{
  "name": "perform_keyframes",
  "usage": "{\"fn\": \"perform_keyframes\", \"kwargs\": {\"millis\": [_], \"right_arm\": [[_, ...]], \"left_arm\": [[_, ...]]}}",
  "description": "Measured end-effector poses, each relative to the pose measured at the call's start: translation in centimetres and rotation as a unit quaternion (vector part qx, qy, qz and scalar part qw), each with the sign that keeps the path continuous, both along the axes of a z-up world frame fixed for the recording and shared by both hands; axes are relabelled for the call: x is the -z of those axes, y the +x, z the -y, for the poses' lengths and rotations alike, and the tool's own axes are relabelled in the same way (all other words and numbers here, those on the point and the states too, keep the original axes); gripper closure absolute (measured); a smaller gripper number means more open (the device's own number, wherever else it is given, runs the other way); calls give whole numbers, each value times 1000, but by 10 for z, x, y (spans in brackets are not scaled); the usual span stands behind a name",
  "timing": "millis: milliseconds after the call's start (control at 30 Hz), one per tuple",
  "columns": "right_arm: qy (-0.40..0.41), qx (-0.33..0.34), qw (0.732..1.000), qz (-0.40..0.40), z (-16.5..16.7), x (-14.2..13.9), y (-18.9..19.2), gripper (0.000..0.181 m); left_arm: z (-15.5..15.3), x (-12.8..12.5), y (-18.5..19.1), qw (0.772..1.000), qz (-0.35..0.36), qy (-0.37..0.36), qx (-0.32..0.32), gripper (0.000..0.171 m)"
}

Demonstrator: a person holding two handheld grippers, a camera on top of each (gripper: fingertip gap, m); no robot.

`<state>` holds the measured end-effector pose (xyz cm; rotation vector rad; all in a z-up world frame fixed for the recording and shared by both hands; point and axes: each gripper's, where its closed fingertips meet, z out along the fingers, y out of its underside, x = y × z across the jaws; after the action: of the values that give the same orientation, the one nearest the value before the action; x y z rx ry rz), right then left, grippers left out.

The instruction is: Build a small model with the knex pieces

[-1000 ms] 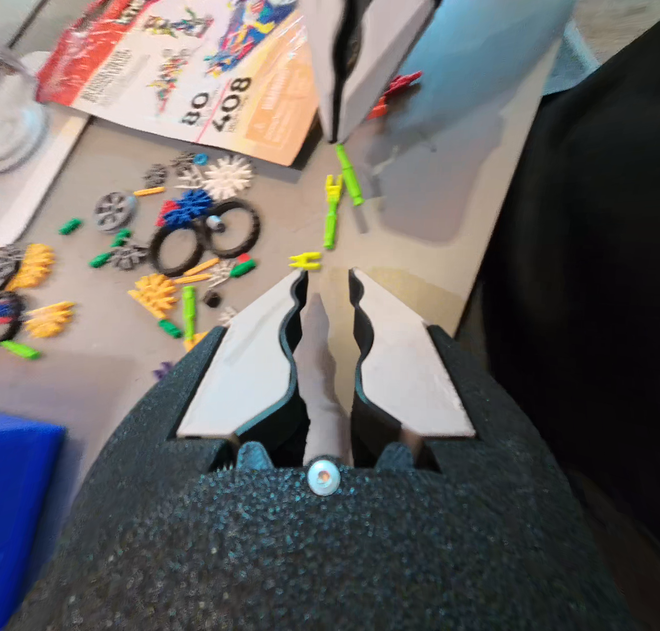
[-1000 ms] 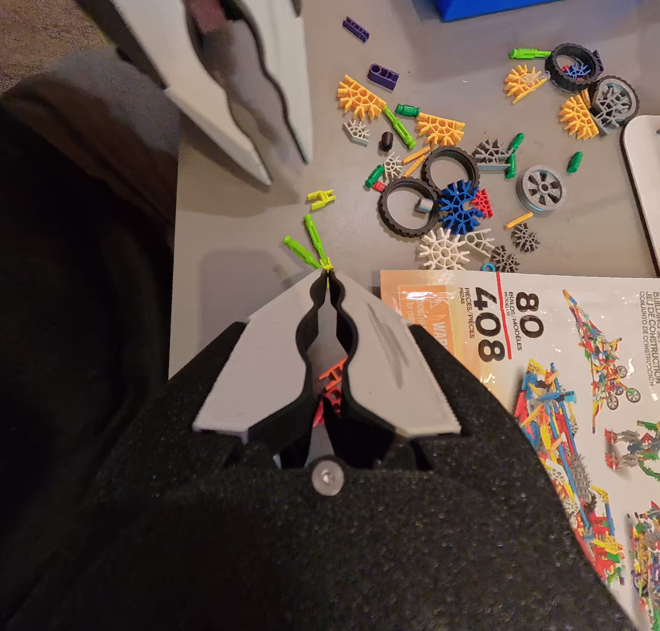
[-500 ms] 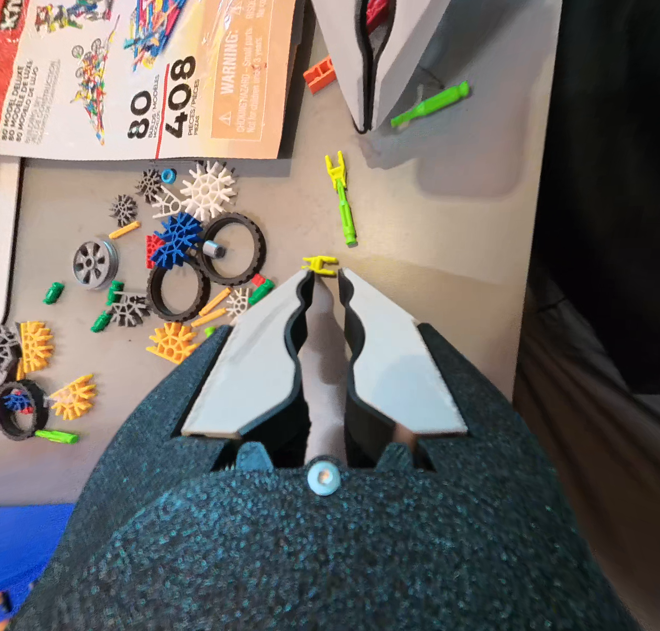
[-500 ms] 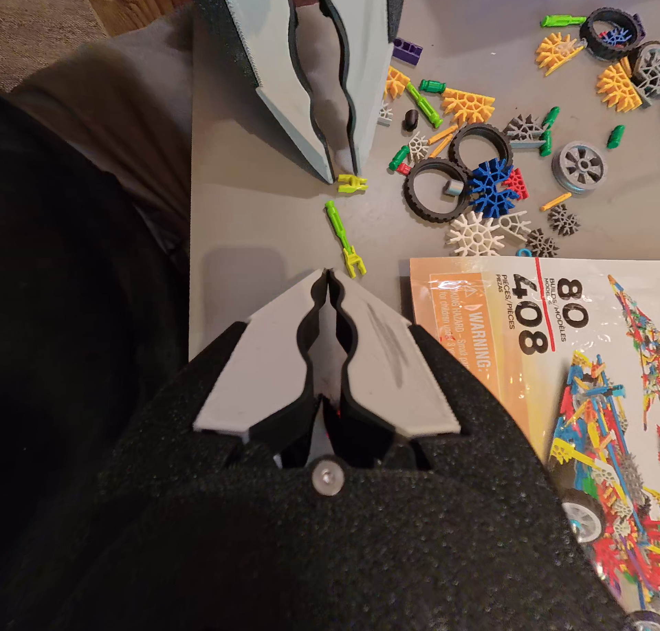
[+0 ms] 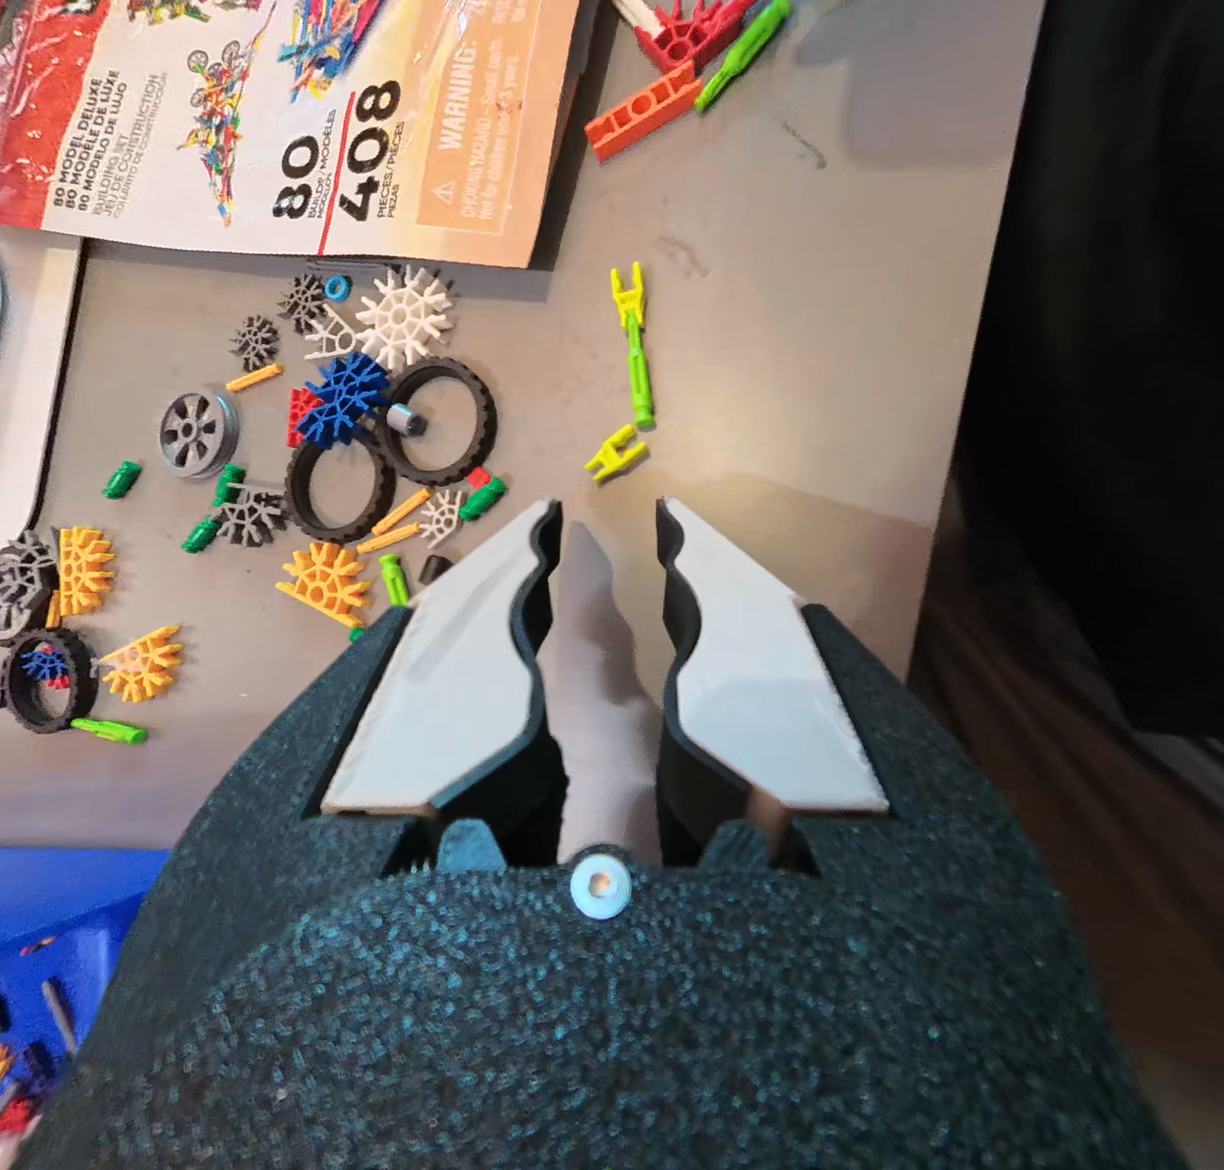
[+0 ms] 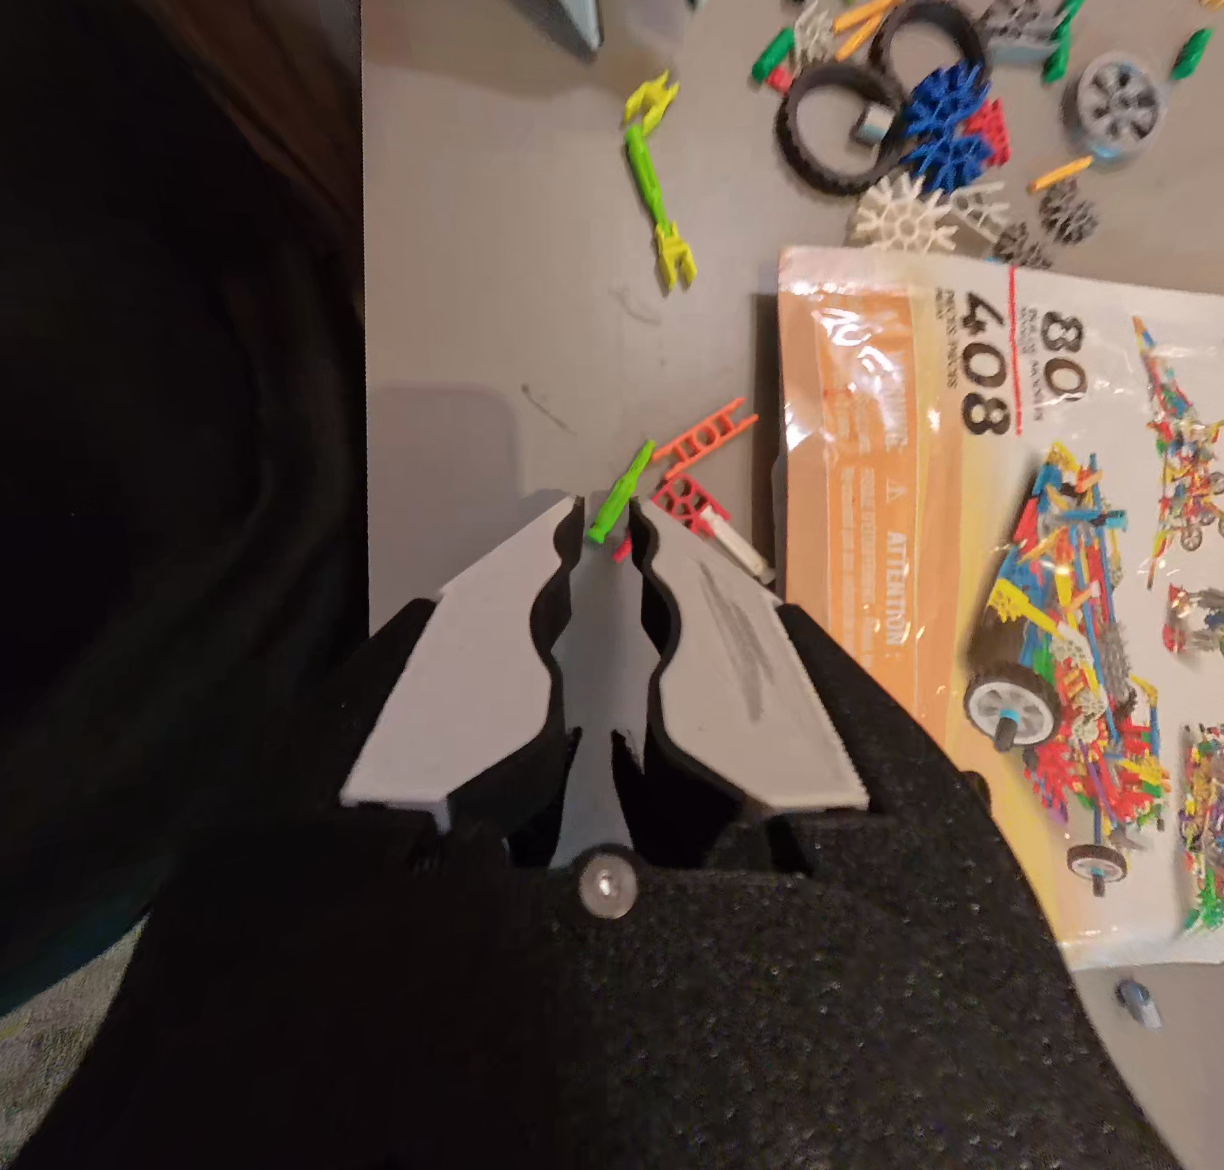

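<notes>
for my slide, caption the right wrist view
Right gripper, fingers apart, at a green rod beside orange and red connectors.

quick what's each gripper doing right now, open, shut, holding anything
Left gripper: open, empty, just short of a yellow clip.
Right gripper: slightly open, a green rod lying between its tips, not clamped.

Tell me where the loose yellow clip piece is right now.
In the left wrist view, the yellow clip lies on the grey table just ahead of the open left gripper, beside the lime green rod and right of the black tyres.
</notes>
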<state>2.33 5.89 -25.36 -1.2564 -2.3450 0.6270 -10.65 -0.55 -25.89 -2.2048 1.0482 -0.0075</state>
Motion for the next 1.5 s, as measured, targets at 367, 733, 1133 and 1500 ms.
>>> {"fn": "perform_keyframes", "kwargs": {"millis": [367, 733, 1133, 1500], "right_arm": [[5, 44, 999, 2, 0, 11, -6, 181], [24, 43, 999, 15, 0, 15, -8, 176], [5, 27, 1000, -1, 10, 9, -10, 177], [-20, 3, 1000, -20, 18, 2, -18, 177]], "left_arm": [[1, 8, 10, 999, 41, -33, 10, 155], [8, 3, 12, 999, 38, -14, -4, 143], [-8, 8, 14, 997, 33, -42, 51, 144], [11, 10, 24, 998, 55, -35, 21, 163]]}}
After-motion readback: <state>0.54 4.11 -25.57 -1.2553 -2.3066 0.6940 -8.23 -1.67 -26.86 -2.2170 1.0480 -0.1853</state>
